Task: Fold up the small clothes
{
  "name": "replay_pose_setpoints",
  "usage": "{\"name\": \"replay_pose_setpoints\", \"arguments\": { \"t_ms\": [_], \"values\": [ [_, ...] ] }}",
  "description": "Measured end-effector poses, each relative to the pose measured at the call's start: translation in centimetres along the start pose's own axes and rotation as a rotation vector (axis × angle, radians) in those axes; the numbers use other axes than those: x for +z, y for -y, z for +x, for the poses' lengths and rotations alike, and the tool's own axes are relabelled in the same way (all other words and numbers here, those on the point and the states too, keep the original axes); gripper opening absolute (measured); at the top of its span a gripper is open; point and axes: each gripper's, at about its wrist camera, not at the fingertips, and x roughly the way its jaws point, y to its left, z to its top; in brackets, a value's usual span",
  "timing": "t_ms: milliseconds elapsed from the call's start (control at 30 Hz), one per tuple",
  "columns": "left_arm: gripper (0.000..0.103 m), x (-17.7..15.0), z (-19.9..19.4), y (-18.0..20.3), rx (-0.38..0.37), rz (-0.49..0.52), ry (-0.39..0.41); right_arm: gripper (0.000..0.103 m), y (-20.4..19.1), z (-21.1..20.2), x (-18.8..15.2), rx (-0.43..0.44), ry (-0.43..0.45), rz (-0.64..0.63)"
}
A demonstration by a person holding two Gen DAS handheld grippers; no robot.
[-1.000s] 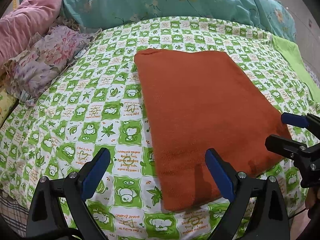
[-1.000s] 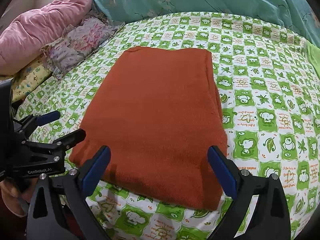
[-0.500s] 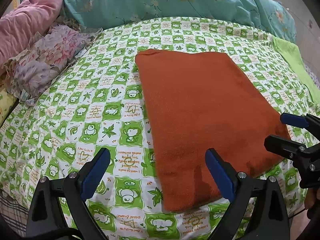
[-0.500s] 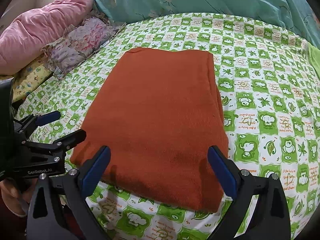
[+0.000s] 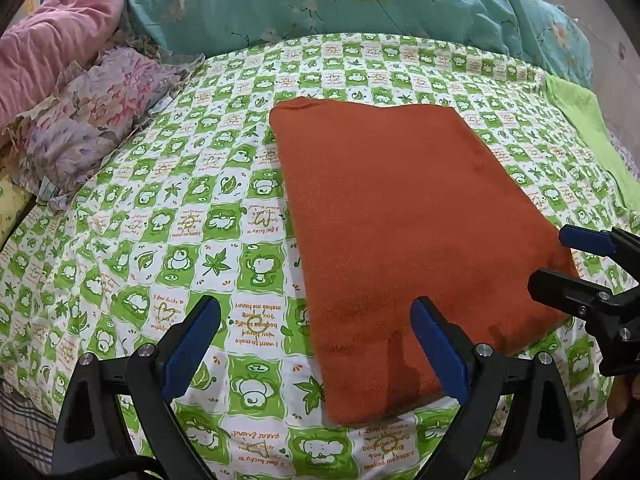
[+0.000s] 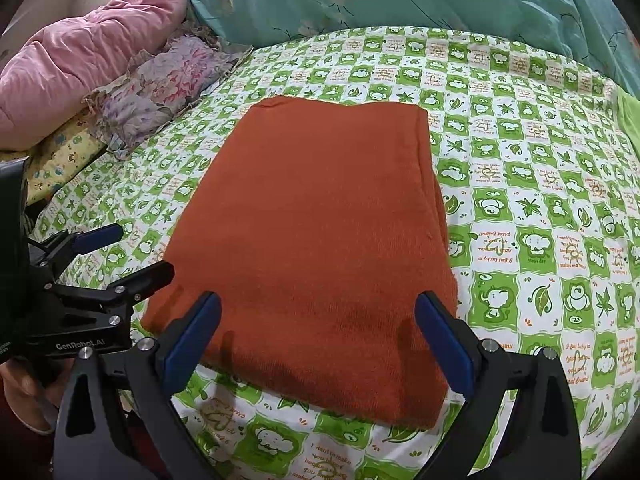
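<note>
The folded orange cloth [image 5: 404,240] lies flat on the green checkered bed sheet [image 5: 192,216], while the left tongs [image 5: 316,348] and right tongs [image 6: 318,344] hover with fingers apart at its near edge.

Green-and-white checked bedsheet [image 5: 192,216], teal floral quilt [image 5: 360,0], pink duvet [image 6: 80,64], floral pillow [image 5: 92,120]

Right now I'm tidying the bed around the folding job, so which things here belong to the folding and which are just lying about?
Belongs to the job:
orange cloth, lying flat and folded
left gripper, open, empty
right gripper, open, empty

Just lying about:
teal floral quilt
pink quilt
purple floral pillow
light green cloth at the sheet's edge
green checked sheet beneath everything
</note>
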Motion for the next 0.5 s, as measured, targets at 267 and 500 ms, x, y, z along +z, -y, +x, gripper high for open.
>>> {"name": "replay_pose_setpoints", "arguments": {
  "t_ms": [267,500],
  "values": [
    [0.096,0.0,0.02,0.01,-0.002,-0.001,-0.001,0.098,0.12,0.01,0.0,0.001,-0.001,-0.002],
    [0.096,0.02,-0.06,0.1,-0.004,0.0,0.001,0.098,0.07,-0.03,0.05,0.002,-0.001,-0.002]
  ]
}}
